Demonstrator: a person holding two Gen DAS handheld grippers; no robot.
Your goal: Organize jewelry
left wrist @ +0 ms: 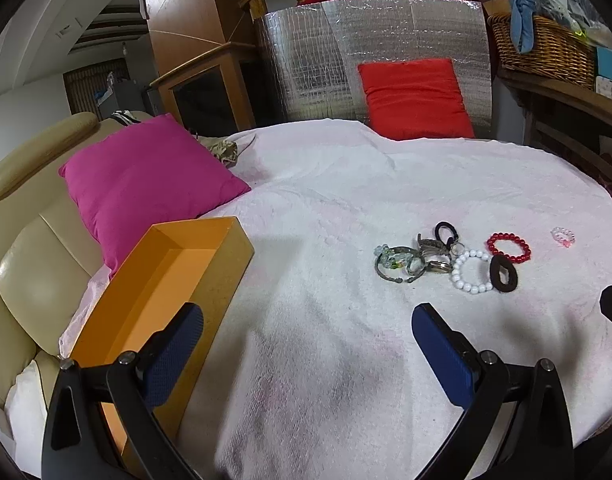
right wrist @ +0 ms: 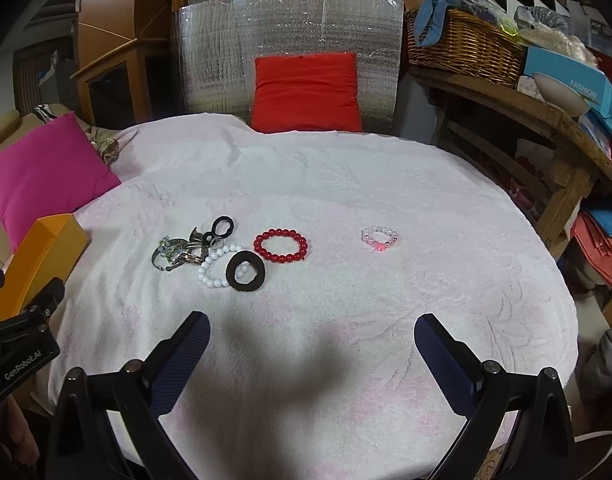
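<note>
Jewelry lies on a white towel-covered table (right wrist: 346, 184): a red bead bracelet (right wrist: 281, 245), a white bead bracelet (right wrist: 214, 270), a dark fabric ring (right wrist: 245, 271), a small pink bead bracelet (right wrist: 379, 239), and a tangle of metal bangles and rings (right wrist: 176, 254). The same pile shows in the left wrist view (left wrist: 430, 256). An open orange box (left wrist: 162, 292) stands at the table's left edge. My left gripper (left wrist: 306, 344) is open and empty, beside the box. My right gripper (right wrist: 312, 354) is open and empty, short of the jewelry.
A magenta cushion (left wrist: 146, 176) lies on a beige sofa (left wrist: 30, 264) at left. A red cushion (right wrist: 306, 92) leans on a silver foil panel (right wrist: 286, 28) at the back. A wicker basket (right wrist: 466, 50) and boxes sit on a wooden shelf (right wrist: 526, 112) at right.
</note>
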